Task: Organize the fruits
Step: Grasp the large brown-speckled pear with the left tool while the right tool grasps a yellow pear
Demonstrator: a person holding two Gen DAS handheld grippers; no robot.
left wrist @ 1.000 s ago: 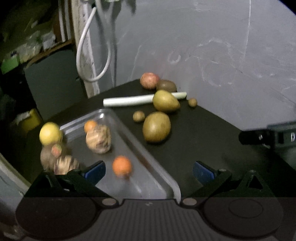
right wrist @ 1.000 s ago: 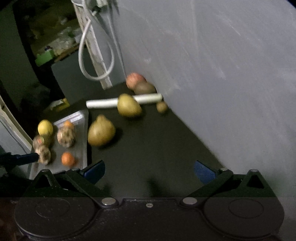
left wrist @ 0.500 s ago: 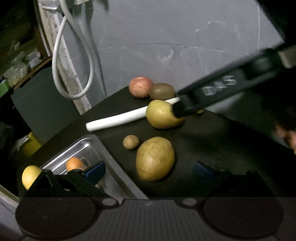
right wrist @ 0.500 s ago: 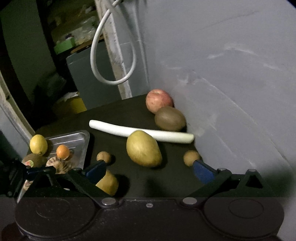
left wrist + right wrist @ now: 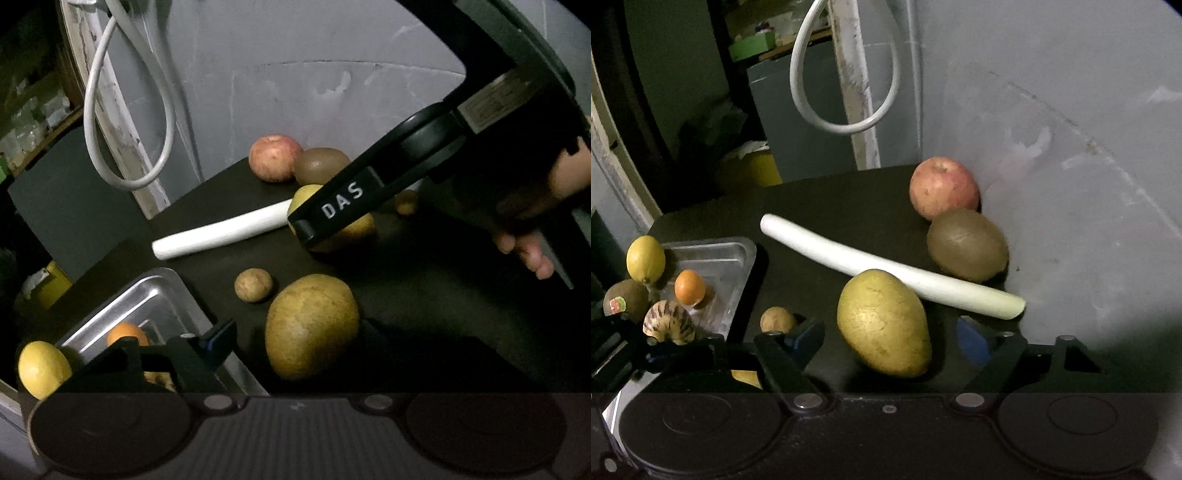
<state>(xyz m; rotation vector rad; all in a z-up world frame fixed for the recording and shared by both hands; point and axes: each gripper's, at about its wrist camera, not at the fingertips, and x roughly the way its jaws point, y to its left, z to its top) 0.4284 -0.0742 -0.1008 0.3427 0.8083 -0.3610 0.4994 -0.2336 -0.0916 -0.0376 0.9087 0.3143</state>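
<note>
On the black table a metal tray holds an orange, a striped fruit, a lemon and a stickered kiwi. My right gripper is open with a yellow-green pear between its fingers, resting on the table. My left gripper is open over a second large pear, with its left finger above the tray's rim. A red apple, a kiwi and a white stalk lie behind.
A small brown round fruit lies between tray and stalk, another near the wall. The grey wall borders the table at right. A white cable loop hangs at the back. The right gripper's body crosses the left wrist view.
Both grippers have moved forward over the table. The right one has closed in around the far pear; the left one has left the tray and come over the near pear.
</note>
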